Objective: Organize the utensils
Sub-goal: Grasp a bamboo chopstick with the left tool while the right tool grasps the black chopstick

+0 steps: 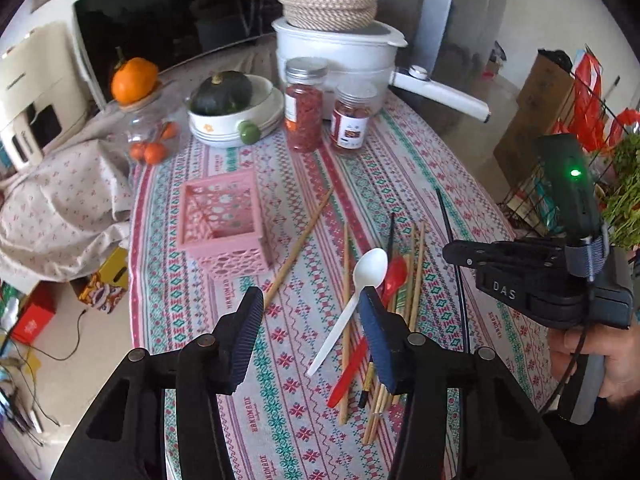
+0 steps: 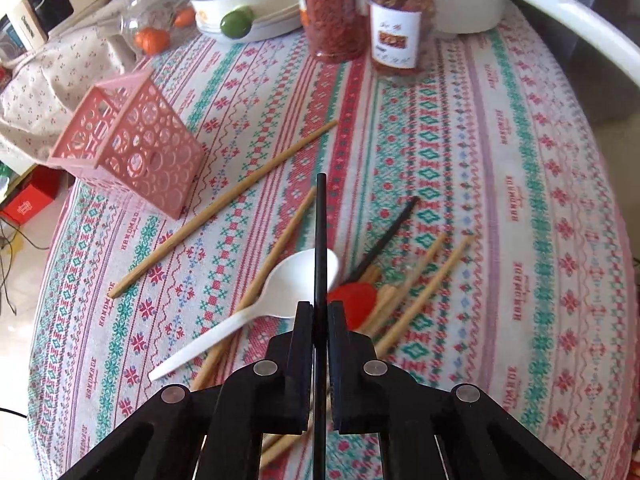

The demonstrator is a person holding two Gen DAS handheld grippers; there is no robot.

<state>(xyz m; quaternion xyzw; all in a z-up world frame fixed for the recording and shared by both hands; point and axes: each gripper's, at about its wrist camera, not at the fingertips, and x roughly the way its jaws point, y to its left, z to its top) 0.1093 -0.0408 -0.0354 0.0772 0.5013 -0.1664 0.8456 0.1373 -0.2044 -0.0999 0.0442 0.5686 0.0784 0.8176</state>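
Right hand-held gripper (image 2: pixel 320 312): clamped on a black chopstick (image 2: pixel 321 240), lifted off the pile for binning
Left hand-held gripper (image 1: pixel 310 312): fingers apart, holding nothing
Pink basket (image 1: pixel 224 224): centre-left of frame, likely drop spot

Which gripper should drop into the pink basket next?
Right. The right gripper is shut on a black chopstick, ready to carry to the pink basket. The left gripper is open, holding nothing.

I see a table (image 1: pixel 420 168) under a striped patterned cloth, a dark microwave (image 1: pixel 168 12) behind it, and a pale tiled floor (image 1: pixel 76 360) with boxes and cables on the left. Daylight falls across the cloth.
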